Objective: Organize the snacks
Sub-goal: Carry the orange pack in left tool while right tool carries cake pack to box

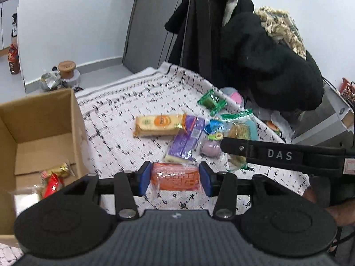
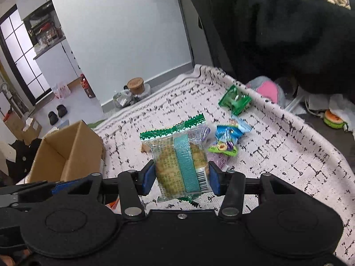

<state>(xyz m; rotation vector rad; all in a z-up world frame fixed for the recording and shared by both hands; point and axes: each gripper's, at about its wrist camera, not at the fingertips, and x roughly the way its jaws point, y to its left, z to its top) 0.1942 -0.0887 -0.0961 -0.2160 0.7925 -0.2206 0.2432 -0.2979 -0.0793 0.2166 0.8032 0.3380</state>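
My left gripper (image 1: 175, 180) is shut on an orange snack pack (image 1: 175, 178), held just above the patterned cloth (image 1: 133, 102). My right gripper (image 2: 180, 177) is shut on a clear green-edged biscuit pack (image 2: 180, 161), lifted off the cloth; its finger also shows in the left wrist view (image 1: 261, 153). On the cloth lie a yellow-orange cracker pack (image 1: 159, 125), a purple wafer pack (image 1: 186, 140), a green candy (image 1: 212, 102), a small blue pack (image 2: 228, 133) and a lime-green pack (image 2: 223, 148). An open cardboard box (image 1: 44, 119) stands at the left and holds red and gold snacks (image 1: 55, 177).
Dark coats (image 1: 255, 55) hang over the cloth's far right. A cork-lidded jar (image 1: 66, 68) and a sauce bottle (image 1: 13, 61) stand on the floor beyond. A pink plush (image 2: 266, 90) lies past the right edge. The cloth's right edge drops off.
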